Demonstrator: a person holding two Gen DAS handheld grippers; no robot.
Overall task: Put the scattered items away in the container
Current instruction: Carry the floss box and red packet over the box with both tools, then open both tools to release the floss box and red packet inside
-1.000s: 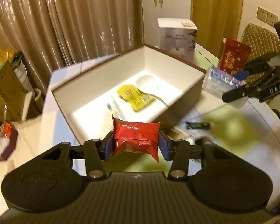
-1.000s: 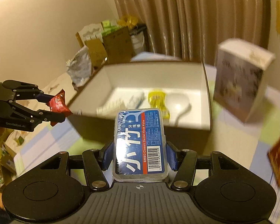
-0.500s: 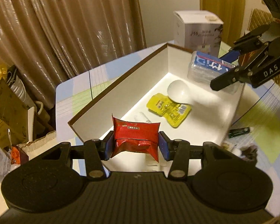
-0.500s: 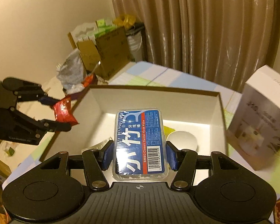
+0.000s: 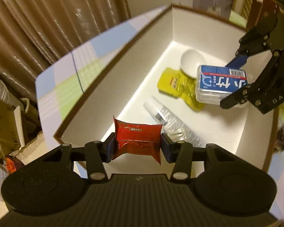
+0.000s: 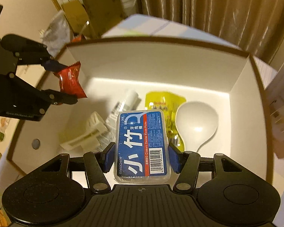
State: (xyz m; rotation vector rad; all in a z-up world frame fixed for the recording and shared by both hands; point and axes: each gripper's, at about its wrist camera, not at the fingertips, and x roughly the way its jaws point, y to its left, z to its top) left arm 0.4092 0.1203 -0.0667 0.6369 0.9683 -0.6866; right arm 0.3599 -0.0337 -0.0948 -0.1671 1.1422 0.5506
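hovering over the open white cardboard box [image 6: 161, 64], my left hand-held gripper [image 5: 138, 145] pinches a crinkled red foil snack packet [image 5: 137, 139] at the lower centre of its view. my right hand-held gripper [image 6: 142, 157] clamps a blue-labelled clear plastic floss pick case [image 6: 142, 143] above a yellow sachet [image 6: 161, 102], white spoon [image 6: 197, 121] and white tube [image 6: 123, 106] on the box floor.

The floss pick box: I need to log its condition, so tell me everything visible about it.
The floss pick box is a flat, clear plastic case with rounded corners and a blue label bearing white characters, a red stripe and a barcode. It looks intact and closed. The right gripper clamps its long sides, holding it above the white container, touching nothing else.
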